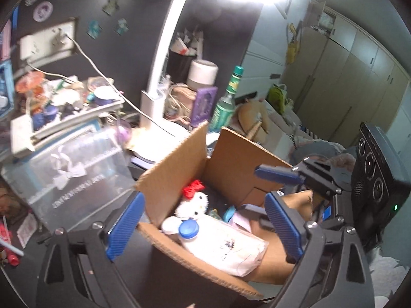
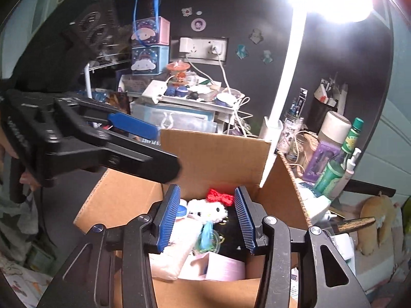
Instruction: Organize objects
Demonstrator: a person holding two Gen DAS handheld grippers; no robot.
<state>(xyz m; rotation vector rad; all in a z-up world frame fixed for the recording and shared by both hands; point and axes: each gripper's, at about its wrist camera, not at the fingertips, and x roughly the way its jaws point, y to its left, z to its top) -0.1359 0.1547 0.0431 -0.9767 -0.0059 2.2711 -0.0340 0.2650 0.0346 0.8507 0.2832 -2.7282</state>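
Our left fingers [image 1: 281,227] stand spread wide with nothing between the pads, one blue pad outside the near wall of the cardboard box [image 1: 177,159] and the other over its inside, so we judge a drop is done and we are clear of the load. The right fingers [image 2: 169,220] are parted too, narrower, and they frame the box's contents from above without pressing on anything. Both pairs hover over the same open box, which sits on the dark table [image 1: 154,277] with its flaps standing up, and that makes sense: the flaps up keep the mouth open for whatever comes in. Inside we see the white plush cat [image 2: 208,209] with its red bow, propped against the back, a white bottle with a blue cap [image 1: 188,227] lying beside it, and a pale soft packet [image 1: 226,247] flat across the front, plus a pink paper [image 2: 226,268] low in the near corner. Behind the box, a clear storage bin [image 1: 77,169], a white desk lamp [image 1: 154,107] and a green bottle [image 1: 227,102] crowd the table, likely candidates for the next pick, though we cannot tell which.
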